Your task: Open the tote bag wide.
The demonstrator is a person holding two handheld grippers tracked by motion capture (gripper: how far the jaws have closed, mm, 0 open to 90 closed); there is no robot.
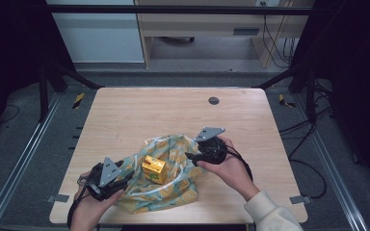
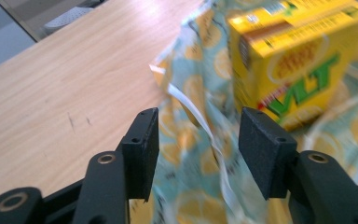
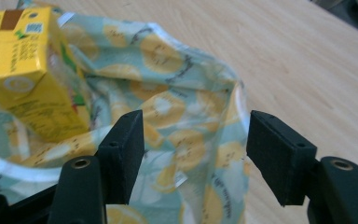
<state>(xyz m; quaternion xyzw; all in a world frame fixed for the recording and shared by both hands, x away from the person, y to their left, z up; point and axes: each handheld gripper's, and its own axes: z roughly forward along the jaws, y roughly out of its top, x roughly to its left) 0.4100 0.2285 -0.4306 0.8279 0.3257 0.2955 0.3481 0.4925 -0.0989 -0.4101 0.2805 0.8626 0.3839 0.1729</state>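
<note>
Lemon-print bag [image 1: 166, 180]: thin plastic, pale teal w/ yellow lemon slices, crumpled flat-ish on the desk [image 1: 139, 113], near the front edge, about mid-width; both hand-held grippers are at its sides.
Left hand-held gripper [image 1: 127, 173]: jaws apart, nothing pinched. In the left gripper view [image 2: 198, 144] bag film and a pale folded strip of it lie in the gap betw the pads; pads not pressing on it as far as seen.
Left hand [image 1: 94, 204]: comes in at the front-left corner, wrapped round the gripper body; grey three-cornered plate on top.
Right hand-held gripper [image 1: 191, 156]: jaws apart too, pointing at the bag's right edge. In the right gripper view [image 3: 193, 154] a raised fold of the bag stands betw the pads w/o being clamped.
Right hand [image 1: 229, 166]: reaches in from the front-right, pale sleeve at the wrist; cable trails off the gripper.
Yellow carton [image 1: 154, 168]: small drink box, yellow w/ green lettering, sitting on/in the bag near its middle, betw the two grippers, tilted a bit. Inside the bag or on top: can't tell.
Desk: light wood; back half bare wood.
Cable port [image 1: 213, 100]: dark round plug near the back edge, right of centre, well apart from the bag.
Frame [image 1: 173, 9]: black bars round the desk; floor and cables beyond.
</note>
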